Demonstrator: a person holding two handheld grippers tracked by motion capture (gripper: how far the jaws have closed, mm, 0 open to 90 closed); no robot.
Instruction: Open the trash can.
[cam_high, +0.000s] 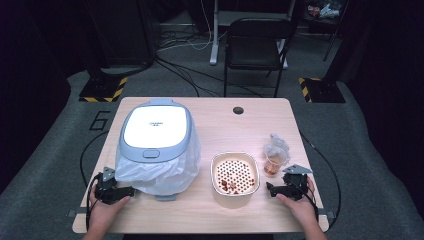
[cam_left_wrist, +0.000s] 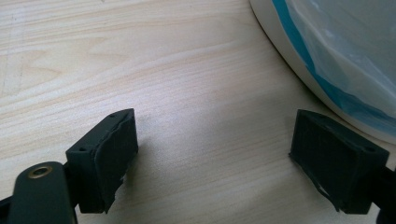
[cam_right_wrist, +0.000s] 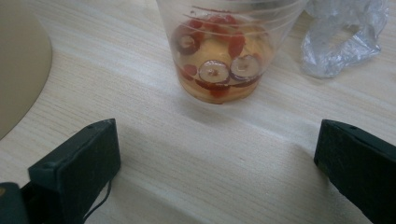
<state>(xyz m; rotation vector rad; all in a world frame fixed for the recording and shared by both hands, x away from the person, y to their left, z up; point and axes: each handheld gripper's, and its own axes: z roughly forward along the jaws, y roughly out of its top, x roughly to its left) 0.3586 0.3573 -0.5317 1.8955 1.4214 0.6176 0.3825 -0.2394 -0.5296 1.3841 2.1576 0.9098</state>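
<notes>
Nearest the person, both grippers rested on the wooden table, jaws spread and empty — the left gripper beside the bag-wrapped cooker, the right gripper facing a clear cup of red fruit slices. Between them sat a perforated tray.

Both forearms come in from the near edge of the worktop, each hand wrapped around its tool. The left hand-held gripper lies low at the near left corner, jaws pointing toward the middle and standing wide apart with nothing between them. The right hand-held gripper sits at the near right, its grey three-cornered plate on top, jaws also spread wide and empty, pointing inward
</notes>
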